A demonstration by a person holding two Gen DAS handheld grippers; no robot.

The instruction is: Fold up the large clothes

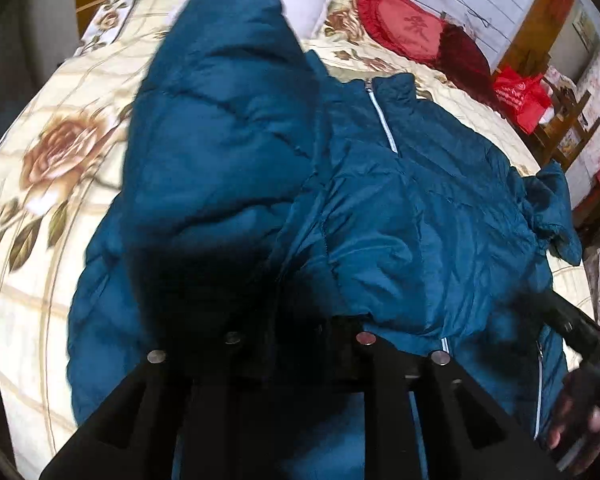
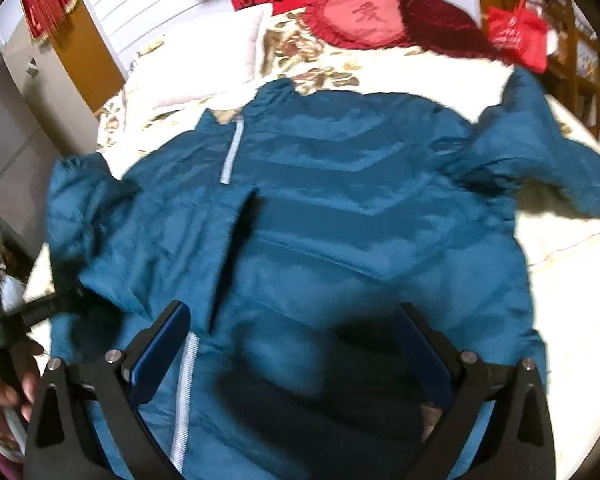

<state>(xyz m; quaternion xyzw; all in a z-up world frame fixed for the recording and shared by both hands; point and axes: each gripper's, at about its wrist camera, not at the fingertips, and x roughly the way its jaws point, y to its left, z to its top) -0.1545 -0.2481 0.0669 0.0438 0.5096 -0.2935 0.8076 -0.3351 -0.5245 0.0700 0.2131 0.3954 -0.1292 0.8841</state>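
A teal puffer jacket (image 2: pixel 340 208) with a pale zipper (image 2: pixel 230 156) lies front-up on the bed, collar toward the pillows. In the left wrist view my left gripper (image 1: pixel 296 344) is shut on the jacket's sleeve (image 1: pixel 220 140), which hangs lifted in front of the camera over the jacket body (image 1: pixel 420 220). My right gripper (image 2: pixel 296 344) is open and empty, its blue-padded fingers (image 2: pixel 160 352) low over the jacket's lower front. The other sleeve (image 2: pixel 540 152) lies spread to the right.
The bed has a cream floral cover (image 1: pixel 40 168). A white pillow (image 2: pixel 204 60) and red cushions (image 2: pixel 364 20) lie at the headboard. A red bag (image 2: pixel 516 36) and a wooden chair (image 1: pixel 564 120) stand beside the bed.
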